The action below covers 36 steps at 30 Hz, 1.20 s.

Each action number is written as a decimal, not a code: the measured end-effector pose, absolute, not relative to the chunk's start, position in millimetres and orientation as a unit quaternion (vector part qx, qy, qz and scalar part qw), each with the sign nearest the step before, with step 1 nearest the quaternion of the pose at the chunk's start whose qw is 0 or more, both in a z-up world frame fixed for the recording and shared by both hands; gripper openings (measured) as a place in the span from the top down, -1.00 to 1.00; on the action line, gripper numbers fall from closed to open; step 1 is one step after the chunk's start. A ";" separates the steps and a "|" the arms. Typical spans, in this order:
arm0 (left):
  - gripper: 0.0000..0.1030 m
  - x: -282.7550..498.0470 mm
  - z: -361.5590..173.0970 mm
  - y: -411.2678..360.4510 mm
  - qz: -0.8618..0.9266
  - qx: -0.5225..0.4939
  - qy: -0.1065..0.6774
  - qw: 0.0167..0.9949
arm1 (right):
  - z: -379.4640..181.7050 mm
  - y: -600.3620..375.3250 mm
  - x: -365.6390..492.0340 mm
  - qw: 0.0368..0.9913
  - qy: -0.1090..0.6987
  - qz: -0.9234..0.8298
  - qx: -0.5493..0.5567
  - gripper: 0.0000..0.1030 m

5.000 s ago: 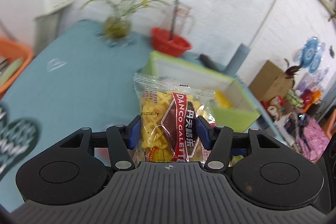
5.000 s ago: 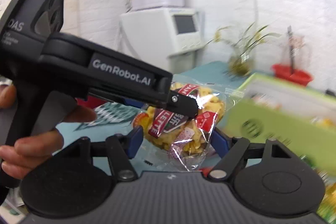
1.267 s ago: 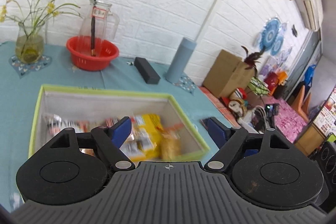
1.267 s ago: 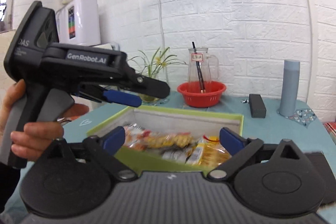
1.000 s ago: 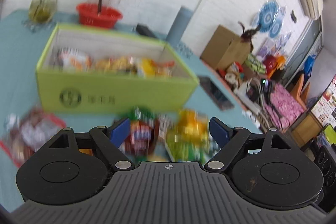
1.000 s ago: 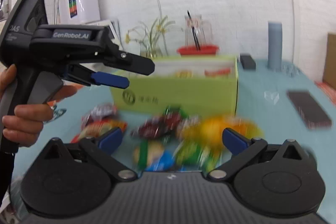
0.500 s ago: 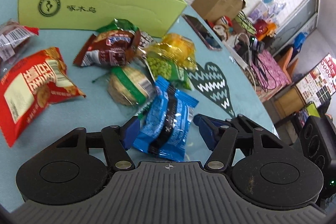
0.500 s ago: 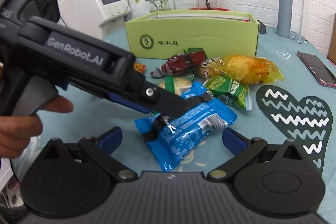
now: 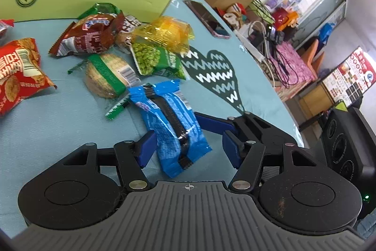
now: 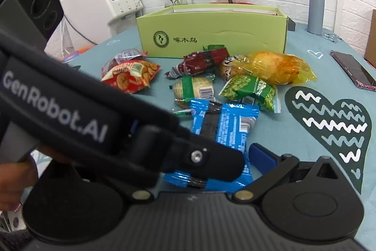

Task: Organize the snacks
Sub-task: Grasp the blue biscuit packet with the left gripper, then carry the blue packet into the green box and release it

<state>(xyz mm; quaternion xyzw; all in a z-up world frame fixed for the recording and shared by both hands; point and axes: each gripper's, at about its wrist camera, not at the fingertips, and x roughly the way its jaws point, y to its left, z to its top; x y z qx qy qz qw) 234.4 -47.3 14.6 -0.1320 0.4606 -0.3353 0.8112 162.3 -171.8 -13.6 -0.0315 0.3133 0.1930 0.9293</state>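
Lying flat near the table's (image 9: 58, 133) front edge, a blue snack packet (image 9: 169, 126) is bracketed by the half-open left gripper (image 9: 188, 147), pads not yet pressing. Light, crinkly and slippery (contents probably brittle), it is best pinched across its middle. The right gripper's (image 10: 235, 157) state cannot be told.

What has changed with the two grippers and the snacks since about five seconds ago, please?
The yellow snack bag that the left gripper held is gone from its jaws, apparently into the green box. Both grippers have come down to the loose snacks; the left gripper now straddles the blue cookie packet, which lies on the teal tablecloth, its right pad not yet touching. The box and the other packets lie as before.
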 end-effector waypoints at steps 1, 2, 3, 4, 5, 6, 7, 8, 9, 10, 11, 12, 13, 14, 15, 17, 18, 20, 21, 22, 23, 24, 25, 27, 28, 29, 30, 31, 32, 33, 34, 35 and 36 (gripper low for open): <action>0.05 236.0 15.2 -44.7 -0.330 -0.135 0.459 0.814 | -12.7 -172.8 162.4 0.930 0.311 0.192 -0.033 -0.99; 0.01 237.4 15.9 -41.0 -0.325 -0.141 0.458 0.815 | -11.4 -173.9 162.9 0.931 0.308 0.190 -0.035 -0.99; -0.10 239.3 16.7 -38.3 -0.320 -0.148 0.457 0.817 | -10.6 -175.1 164.2 0.933 0.306 0.188 -0.037 -0.99; -0.20 240.9 17.5 -36.5 -0.318 -0.154 0.456 0.817 | -9.6 -176.8 166.0 0.934 0.304 0.185 -0.037 -0.99; -0.23 242.3 18.2 -35.3 -0.317 -0.159 0.455 0.817 | -8.6 -177.8 167.8 0.935 0.302 0.184 -0.036 -0.99; -0.24 242.9 18.6 -35.6 -0.316 -0.160 0.454 0.817 | -8.1 -178.2 169.4 0.935 0.302 0.183 -0.036 -0.99; -0.23 243.1 19.0 -37.2 -0.316 -0.158 0.454 0.818 | -7.7 -177.7 170.3 0.935 0.301 0.185 -0.038 -0.99; -0.23 243.7 19.2 -39.4 -0.314 -0.153 0.453 0.820 | -7.5 -176.8 170.9 0.935 0.300 0.187 -0.042 -0.99; -0.19 244.0 19.2 -41.6 -0.312 -0.148 0.453 0.822 | -7.7 -176.1 171.4 0.934 0.299 0.188 -0.045 -0.99; -0.13 245.4 19.0 -43.8 -0.312 -0.143 0.454 0.822 | -8.1 -175.9 172.3 0.934 0.300 0.189 -0.046 -0.99; -0.11 246.5 18.3 -45.5 -0.314 -0.142 0.456 0.821 | -8.1 -176.1 173.2 0.933 0.302 0.191 -0.047 -0.99; -0.06 247.3 17.4 -46.8 -0.316 -0.142 0.458 0.819 | -8.0 -176.4 173.5 0.933 0.302 0.191 -0.048 -0.98; -0.05 248.2 16.1 -47.5 -0.317 -0.143 0.460 0.817 | -8.0 -177.0 173.5 0.933 0.302 0.190 -0.048 -0.98; -0.03 249.6 14.6 -48.7 -0.318 -0.144 0.463 0.815 | -8.9 -178.1 173.3 0.933 0.302 0.189 -0.048 -0.96; 0.06 250.4 12.3 -49.3 -0.319 -0.145 0.467 0.812 | -10.4 -179.3 173.5 0.932 0.306 0.189 -0.048 -0.92; 0.45 251.5 8.0 -51.3 -0.312 -0.137 0.468 0.816 | -12.8 -180.6 169.4 0.934 0.300 0.183 -0.061 -0.36; 0.75 251.5 7.9 -51.2 -0.306 -0.130 0.466 0.820 | -12.1 -180.3 166.1 0.935 0.299 0.179 -0.066 -0.26; 0.77 251.8 9.8 -48.5 -0.310 -0.143 0.469 0.814 | -8.3 -182.8 161.4 0.936 0.301 0.179 -0.051 -0.07; 0.80 251.7 12.9 -47.1 -0.315 -0.147 0.467 0.813 | -5.5 -184.9 159.5 0.936 0.298 0.180 -0.045 -0.06; 0.81 251.3 16.8 -46.5 -0.320 -0.147 0.462 0.814 | -1.6 -186.2 158.3 0.938 0.294 0.180 -0.043 -0.06; 0.81 251.1 21.6 -45.9 -0.322 -0.149 0.454 0.817 | 3.6 -186.7 157.7 0.940 0.287 0.179 -0.043 -0.06; 0.81 251.3 27.8 -45.0 -0.324 -0.150 0.446 0.821 | 9.2 -186.6 157.4 0.943 0.279 0.178 -0.043 -0.06; 0.81 253.2 36.6 -44.3 -0.324 -0.148 0.435 0.827 | 16.9 -185.4 158.0 0.945 0.268 0.180 -0.046 -0.06; 0.78 259.5 54.2 -42.3 -0.325 -0.142 0.412 0.839 | 31.9 -181.0 164.3 0.950 0.244 0.184 -0.059 -0.08; 0.75 266.6 64.9 -40.9 -0.324 -0.138 0.400 0.846 | 39.1 -177.8 170.7 0.953 0.230 0.186 -0.070 -0.09; 0.74 273.5 73.3 -39.5 -0.320 -0.134 0.390 0.853 | 47.5 -174.1 179.8 0.954 0.218 0.188 -0.081 -0.09; 0.72 282.9 83.5 -37.2 -0.314 -0.130 0.377 0.862 | 54.3 -170.7 189.3 0.955 0.207 0.192 -0.088 -0.09; 0.71 292.1 91.8 -34.9 -0.308 -0.125 0.366 0.869 | 62.5 -166.7 202.6 0.956 0.196 0.197 -0.094 -0.09; 0.71 303.4 99.6 -30.7 -0.300 -0.125 0.356 0.876 | 69.3 -162.6 215.4 0.956 0.189 0.202 -0.098 -0.09; 0.71 313.2 105.7 -26.5 -0.293 -0.127 0.349 0.881 | 75.9 -157.7 228.8 0.956 0.182 0.207 -0.102 -0.09; 0.71 324.5 112.4 -22.2 -0.285 -0.124 0.338 0.888 | 82.9 -151.7 243.9 0.956 0.174 0.213 -0.105 -0.10; 0.70 336.6 118.1 -16.4 -0.275 -0.124 0.332 0.894 | 88.0 -144.9 257.3 0.955 0.170 0.219 -0.107 -0.11; 0.69 349.0 122.5 -11.5 -0.265 -0.126 0.329 0.897 | 92.3 -136.8 272.6 0.954 0.168 0.225 -0.109 -0.12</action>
